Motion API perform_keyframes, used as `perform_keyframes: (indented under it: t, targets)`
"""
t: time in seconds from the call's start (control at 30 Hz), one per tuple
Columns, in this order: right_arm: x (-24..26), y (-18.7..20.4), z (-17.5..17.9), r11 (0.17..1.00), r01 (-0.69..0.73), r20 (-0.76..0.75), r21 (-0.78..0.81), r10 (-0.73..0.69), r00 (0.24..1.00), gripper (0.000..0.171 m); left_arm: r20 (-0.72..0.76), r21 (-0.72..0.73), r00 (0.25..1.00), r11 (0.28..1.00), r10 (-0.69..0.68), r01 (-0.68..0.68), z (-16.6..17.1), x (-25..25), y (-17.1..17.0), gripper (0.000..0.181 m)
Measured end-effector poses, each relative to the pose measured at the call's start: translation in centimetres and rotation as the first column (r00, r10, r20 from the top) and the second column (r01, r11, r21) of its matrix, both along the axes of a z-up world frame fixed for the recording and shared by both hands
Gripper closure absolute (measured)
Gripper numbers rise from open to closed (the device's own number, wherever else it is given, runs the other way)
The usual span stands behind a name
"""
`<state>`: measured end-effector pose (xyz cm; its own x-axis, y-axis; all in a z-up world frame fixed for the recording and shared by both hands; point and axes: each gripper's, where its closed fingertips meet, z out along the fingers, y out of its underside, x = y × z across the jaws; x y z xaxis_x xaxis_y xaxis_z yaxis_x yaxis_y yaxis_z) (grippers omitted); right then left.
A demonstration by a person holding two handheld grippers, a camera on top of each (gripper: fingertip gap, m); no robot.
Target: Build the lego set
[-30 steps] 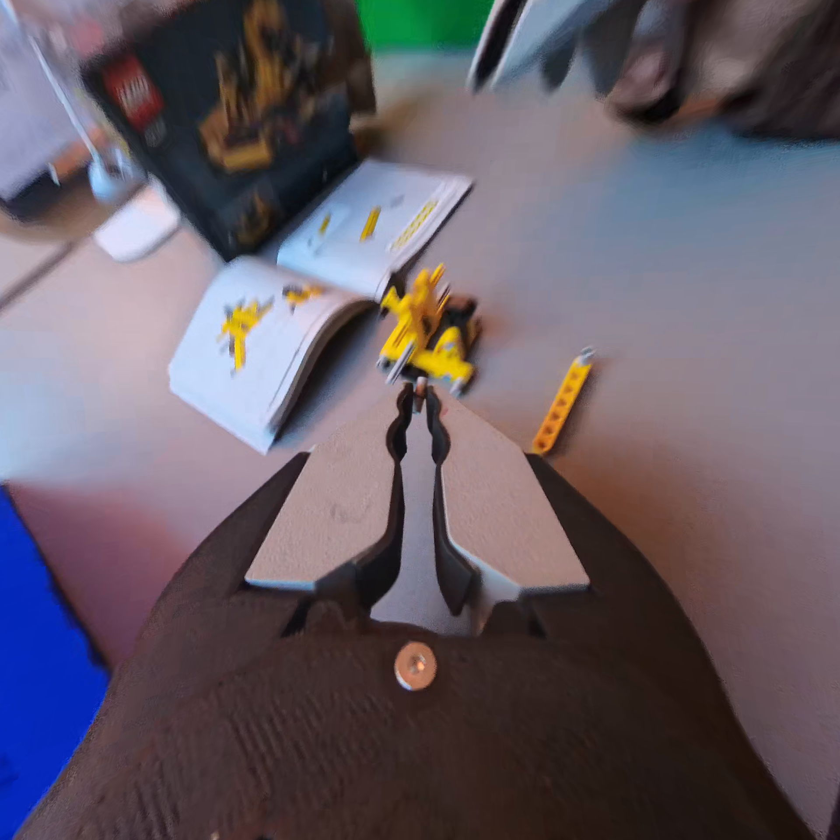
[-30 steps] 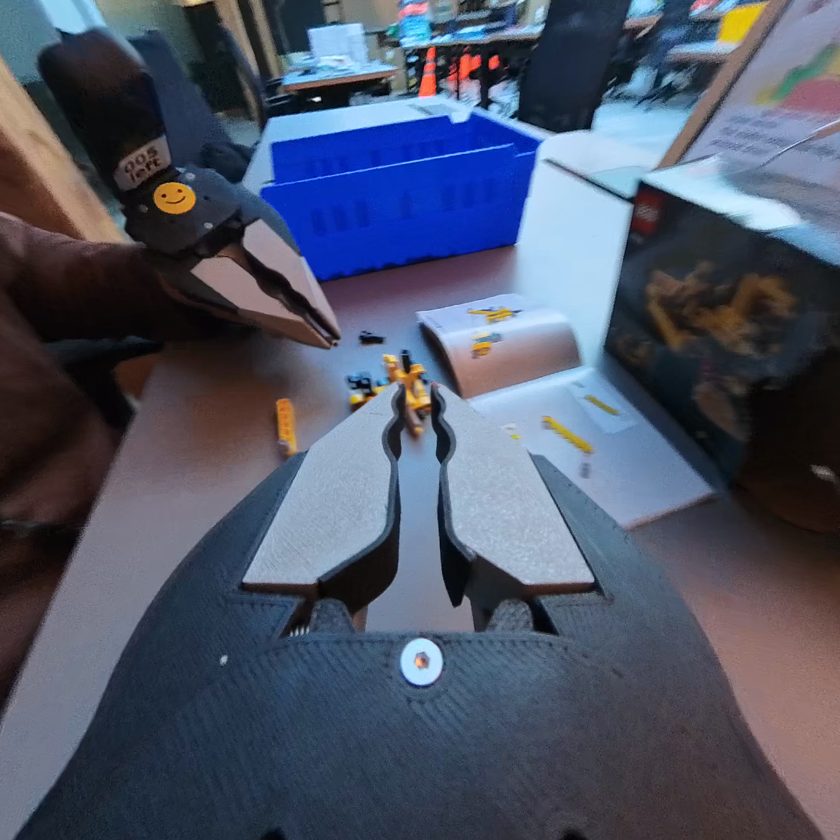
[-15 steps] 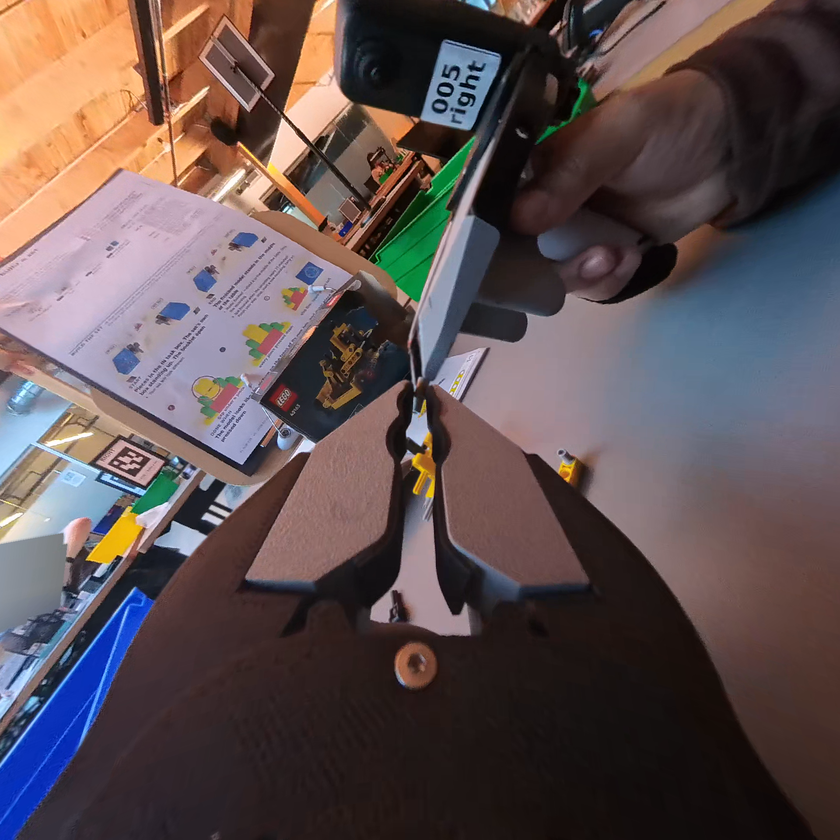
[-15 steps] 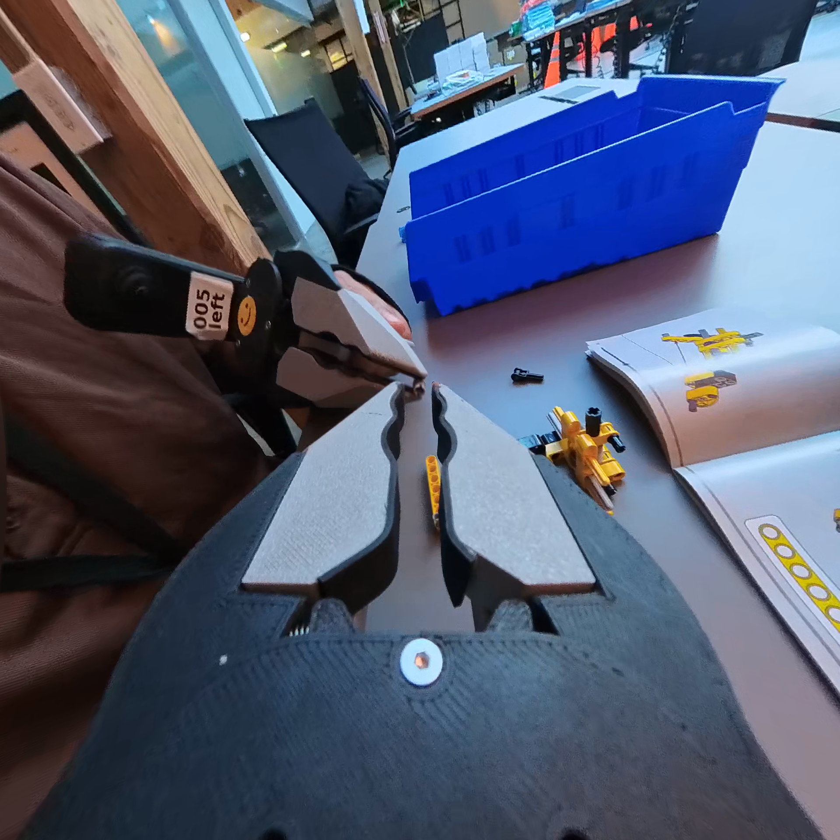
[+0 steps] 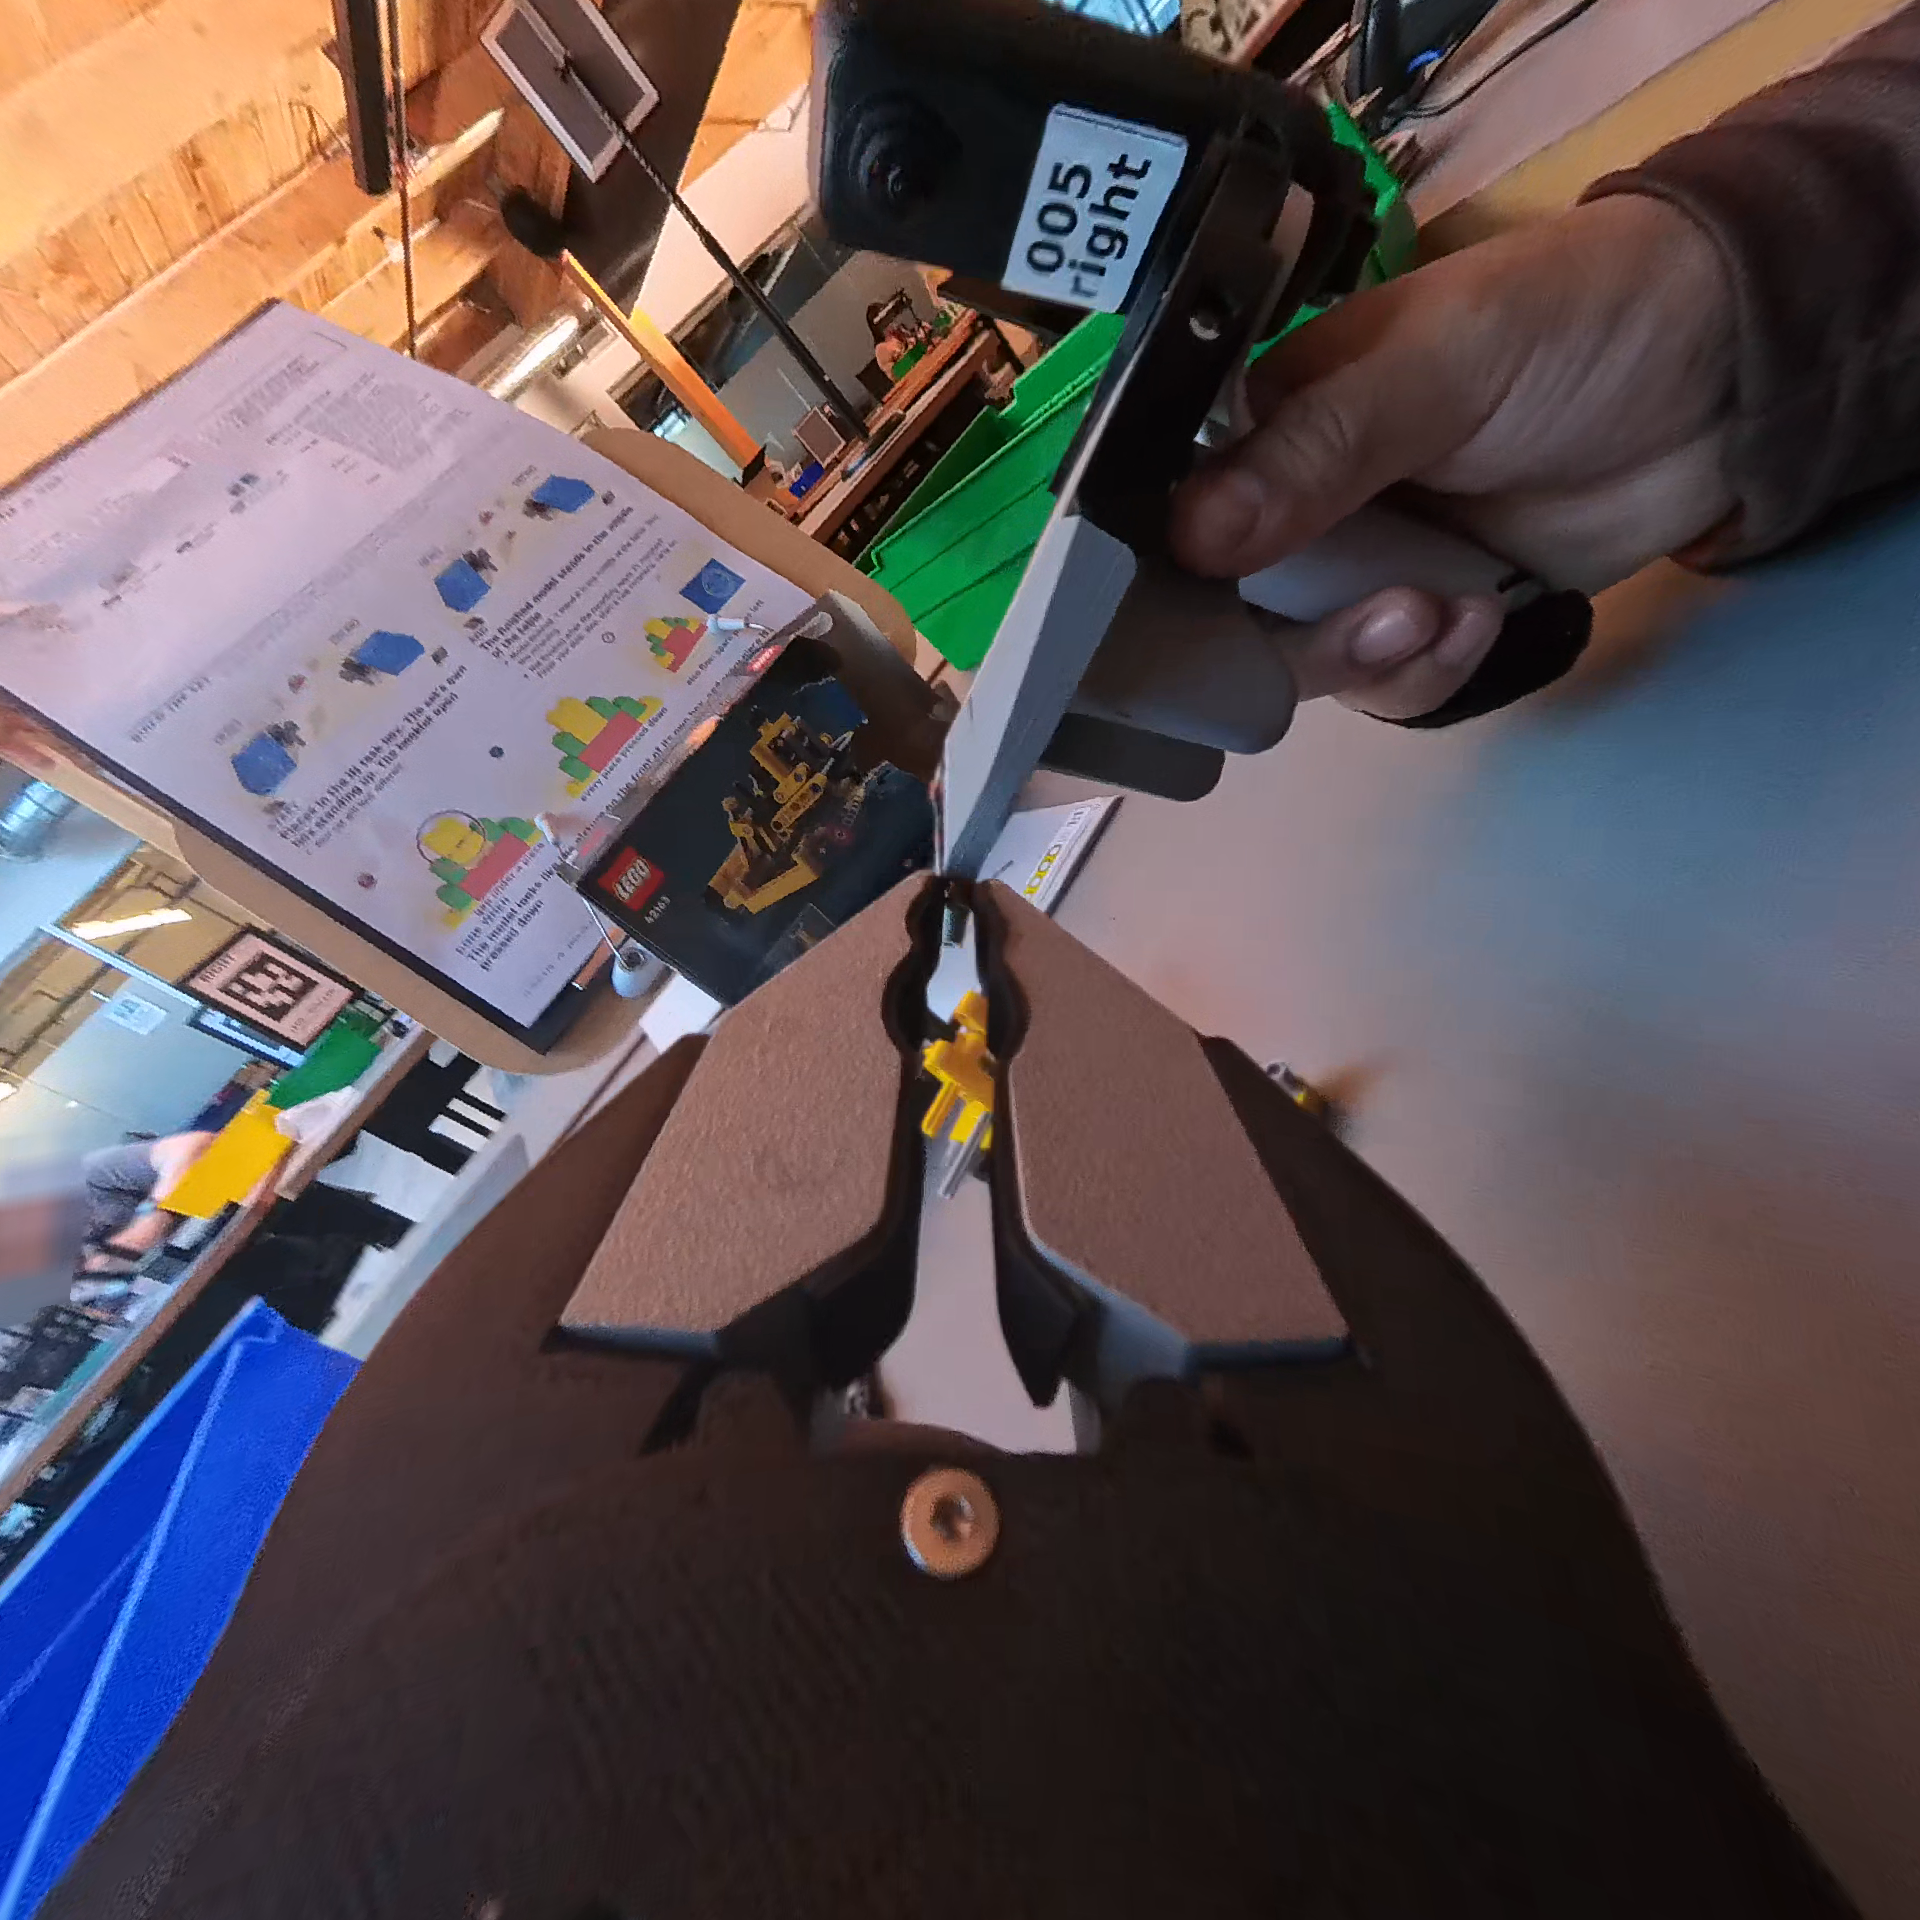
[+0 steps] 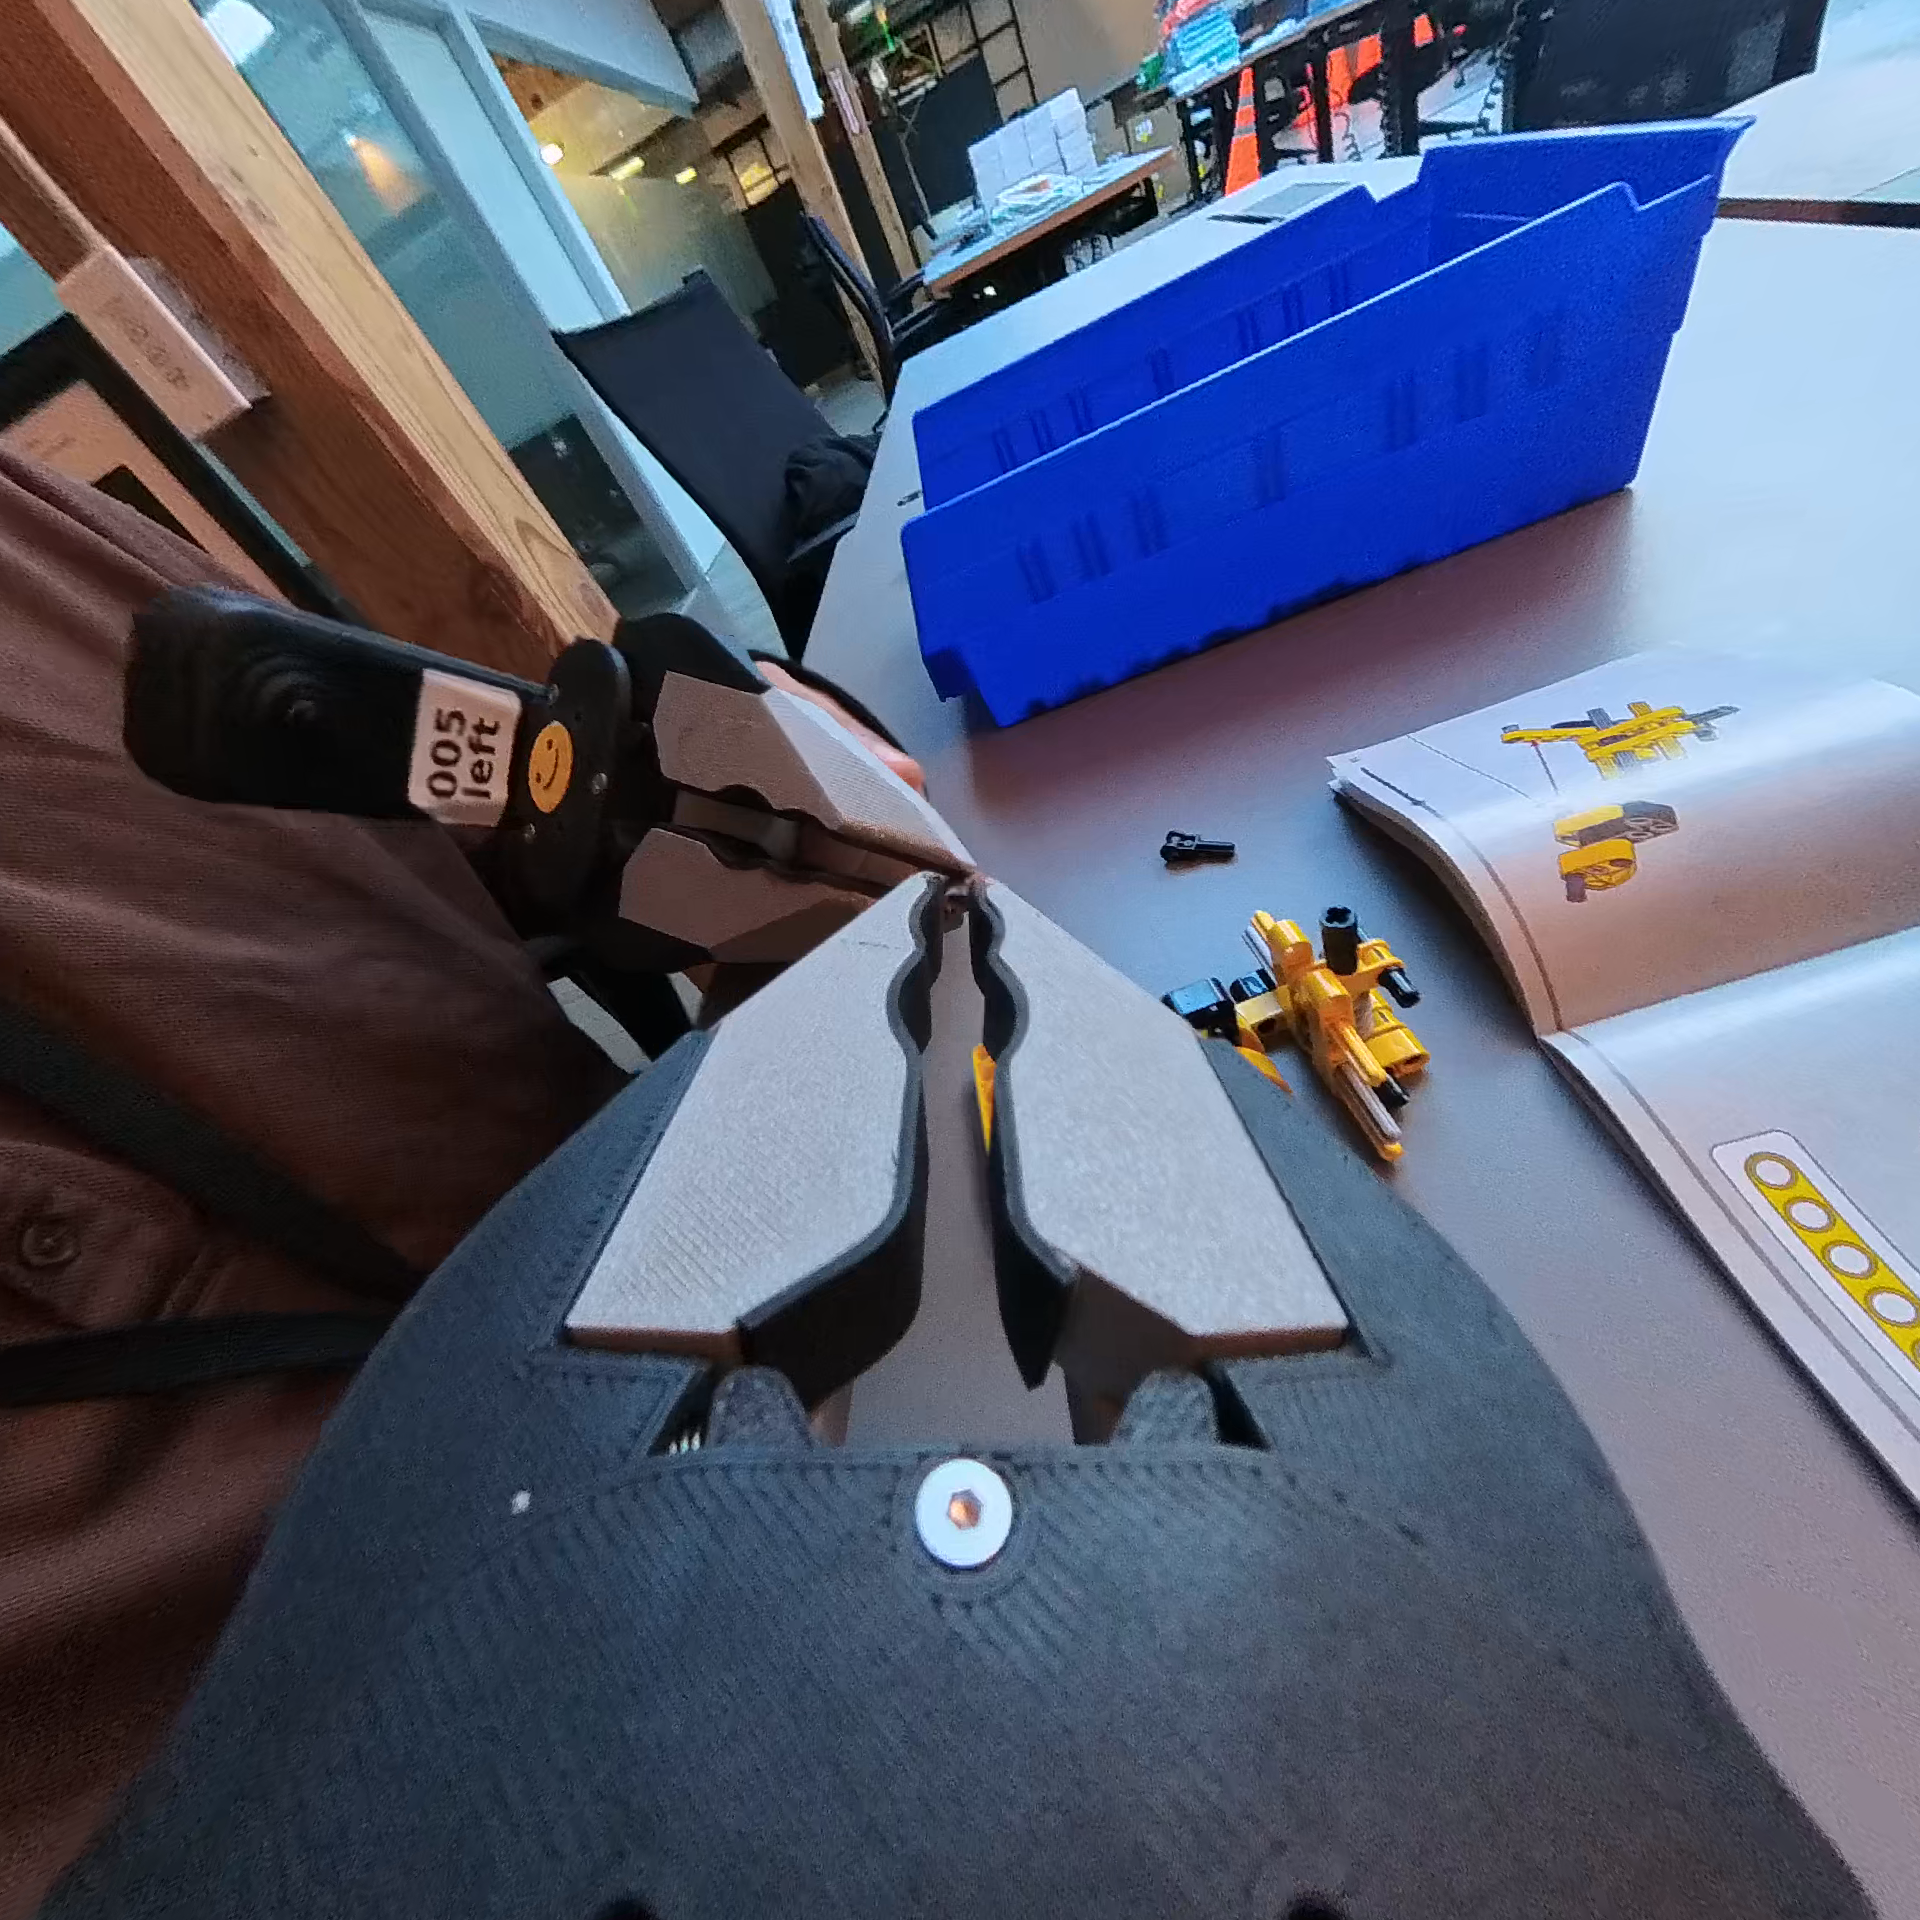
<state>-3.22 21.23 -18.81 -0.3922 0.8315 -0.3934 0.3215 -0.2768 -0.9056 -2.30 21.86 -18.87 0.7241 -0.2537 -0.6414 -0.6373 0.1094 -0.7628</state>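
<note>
Apparently, a tiny grey pin (image 5: 952,921) is pinched in the left gripper (image 5: 954,902) and met tip-to-tip, above the table (image 6: 1714,540), by the nearly closed right gripper (image 6: 958,896), probably for a handover.

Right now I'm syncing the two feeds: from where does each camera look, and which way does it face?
Left wrist view: sits on the left gripper, tilted, facing the right gripper, a hand, the set box.
Right wrist view: sits on the right gripper, facing the left gripper, a brown sleeve, the blue bin.
Shared: both grippers' tips meeting over the table; yellow model.
</note>
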Motion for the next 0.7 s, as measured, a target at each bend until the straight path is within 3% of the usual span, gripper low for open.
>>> perform_keyframes:
  t: [0.27,0.4,0.5,0.7]
  targets:
    - [0.3,0.3,-0.1,0.997,0.018,0.001,0.073,-0.018,1.0,0.17,0.082,-0.074,0.997,0.997,0.005,0.001,-1.0,-0.8,0.1,0.172]
    - [0.5,0.5,-0.3,0.994,0.019,0.012,0.104,-0.02,1.0,0.17,0.166,-0.119,0.985,0.991,-0.039,0.059,-1.0,-0.6,-0.1,0.179]
    - [0.5,0.3,-0.9,0.99,0.013,0.031,0.137,-0.017,0.999,0.17,0.199,-0.169,0.979,0.982,-0.048,0.083,-1.4,-0.6,0.1,0.169]
    - [0.4,0.1,-1.4,0.99,-0.011,0.05,0.139,0.004,0.999,0.17,0.24,-0.247,0.966,0.956,-0.097,0.157,-2.0,-0.1,0.1,0.179]
